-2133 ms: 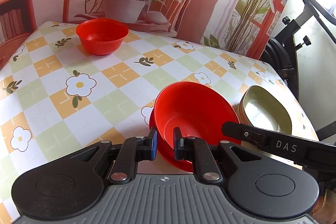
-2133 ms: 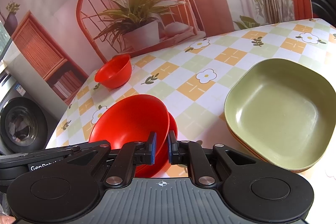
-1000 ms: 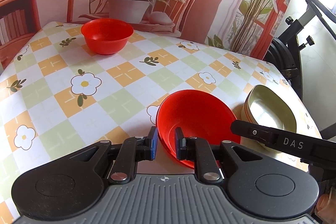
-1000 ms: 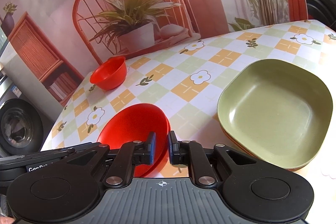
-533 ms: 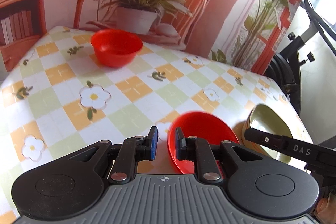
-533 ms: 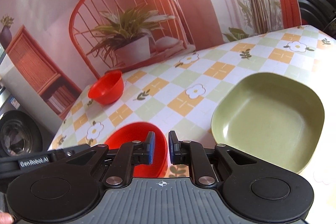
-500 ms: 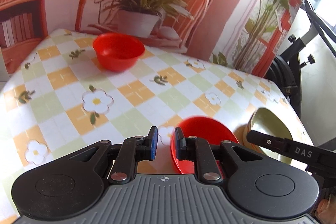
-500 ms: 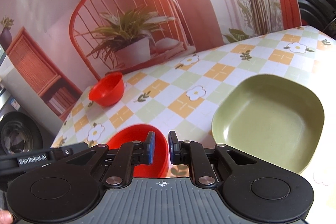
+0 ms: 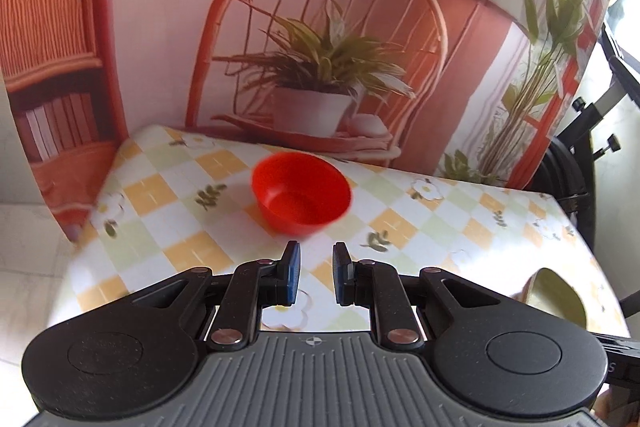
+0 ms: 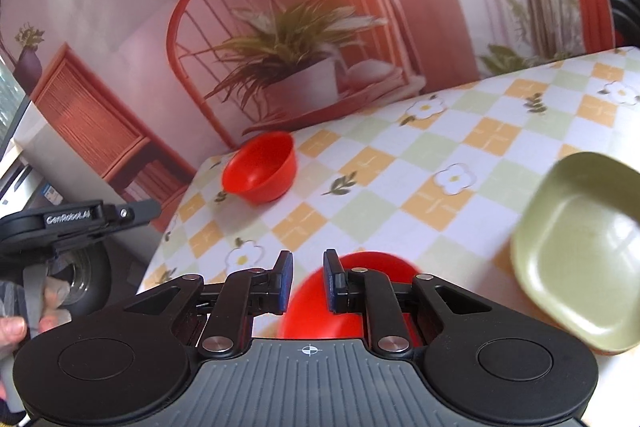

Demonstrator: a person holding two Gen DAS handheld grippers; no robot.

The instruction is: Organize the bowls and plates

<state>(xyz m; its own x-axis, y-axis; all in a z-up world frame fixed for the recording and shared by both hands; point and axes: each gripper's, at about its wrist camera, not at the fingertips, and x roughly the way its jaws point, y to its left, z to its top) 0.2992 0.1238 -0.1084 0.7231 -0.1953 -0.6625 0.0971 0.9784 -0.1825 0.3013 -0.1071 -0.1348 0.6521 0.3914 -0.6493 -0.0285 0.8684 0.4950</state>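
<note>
A small red bowl [image 9: 302, 193] stands alone on the far part of the checked table, just ahead of my left gripper [image 9: 316, 274]. That gripper is open by a narrow gap with nothing between its fingers. The same bowl [image 10: 260, 167] shows far left in the right wrist view. My right gripper [image 10: 307, 281] hangs above the near table edge, narrowly open and empty. The wide red bowls [image 10: 360, 291] lie on the table below and behind its right finger. A green square plate [image 10: 580, 251] tops a stack at the right, and its edge [image 9: 556, 293] shows in the left wrist view.
The table [image 10: 400, 187] wears a flowered checked cloth [image 9: 168, 227] and backs onto a printed backdrop of a chair and plant. The left gripper's body [image 10: 80, 223] and a hand [image 10: 16, 327] sit off the table's left edge. Black exercise gear [image 9: 580, 163] stands at the right.
Both views have tipped upward. The left gripper swung left, so the small red bowl is centred ahead and the wide red bowls have dropped out of its view. The right gripper pulled back slightly.
</note>
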